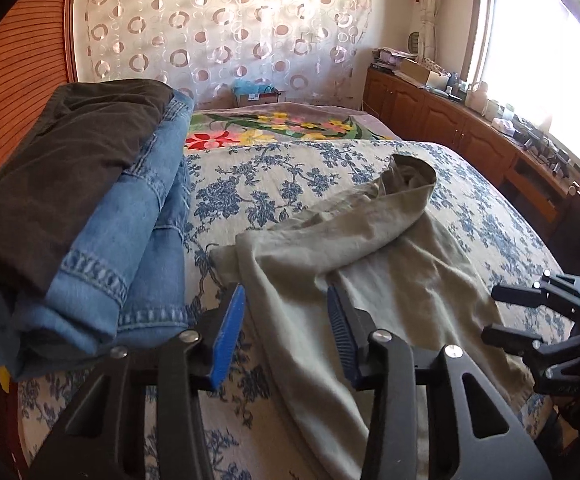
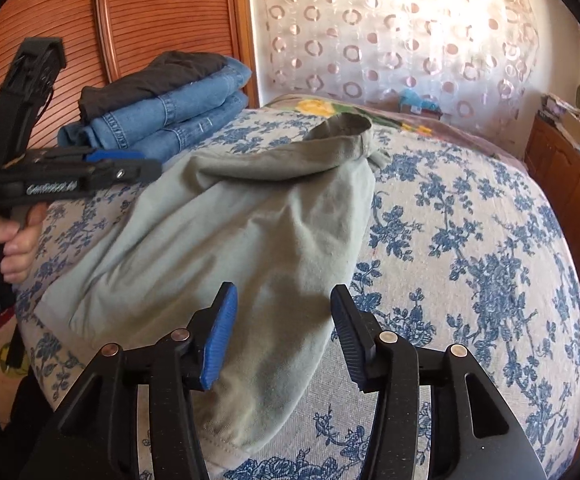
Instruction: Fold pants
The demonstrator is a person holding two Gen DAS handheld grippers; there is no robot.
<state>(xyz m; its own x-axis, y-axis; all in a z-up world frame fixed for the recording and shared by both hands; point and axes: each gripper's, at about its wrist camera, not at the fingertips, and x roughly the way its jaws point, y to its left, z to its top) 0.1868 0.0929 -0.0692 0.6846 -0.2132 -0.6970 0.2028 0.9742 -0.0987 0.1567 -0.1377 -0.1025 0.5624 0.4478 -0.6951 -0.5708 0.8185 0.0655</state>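
Pale khaki pants (image 1: 370,256) (image 2: 249,232) lie crumpled on the blue-flowered bedspread (image 1: 249,188) (image 2: 470,264), one leg folded across the rest with its cuff standing open at the far end. My left gripper (image 1: 285,300) hovers over the pants' near left edge, open, with no cloth between its blue pads. The right wrist view shows the left gripper (image 2: 129,166) from the side, held by a hand (image 2: 13,240). My right gripper (image 2: 283,296) stands open above the near end of the pants, empty. It also shows at the right edge of the left wrist view (image 1: 498,314).
A stack of folded blue jeans topped by a dark garment (image 1: 89,200) (image 2: 161,100) sits on the bed's left side by a ribbed wooden panel (image 2: 169,12). Low wooden cabinets (image 1: 450,128) with clutter line the right under a window. A cardboard box (image 1: 257,97) stands beyond the bed.
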